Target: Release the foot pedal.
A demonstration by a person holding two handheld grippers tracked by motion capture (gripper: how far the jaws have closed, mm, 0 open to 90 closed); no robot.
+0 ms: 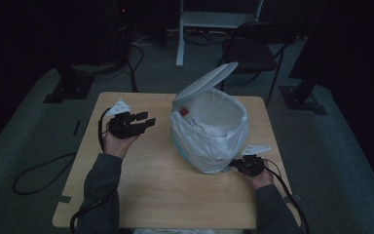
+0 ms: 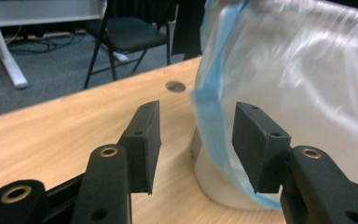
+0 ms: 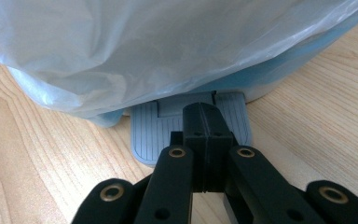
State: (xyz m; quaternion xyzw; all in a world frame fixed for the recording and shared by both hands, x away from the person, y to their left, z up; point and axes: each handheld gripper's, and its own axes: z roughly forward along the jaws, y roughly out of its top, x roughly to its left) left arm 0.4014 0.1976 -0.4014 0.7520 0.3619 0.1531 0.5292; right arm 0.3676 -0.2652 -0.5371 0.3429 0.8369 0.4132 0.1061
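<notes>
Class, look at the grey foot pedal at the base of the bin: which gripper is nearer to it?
Right. The right gripper has its shut jaws over the pedal at the bin's base. The left gripper is open on the bin's far side, beside the bag's blue band.

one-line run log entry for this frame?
right gripper: shut, pressing pedal | lid: up | left gripper: open, at bag's blue edge | pedal bin: on table

My 2 black grippers, left gripper (image 1: 143, 120) and right gripper (image 1: 234, 165), carry brass-ringed screw holes, grey three-cornered plates, black cables; my sleeves (image 1: 102, 185) are dark grey.
</notes>
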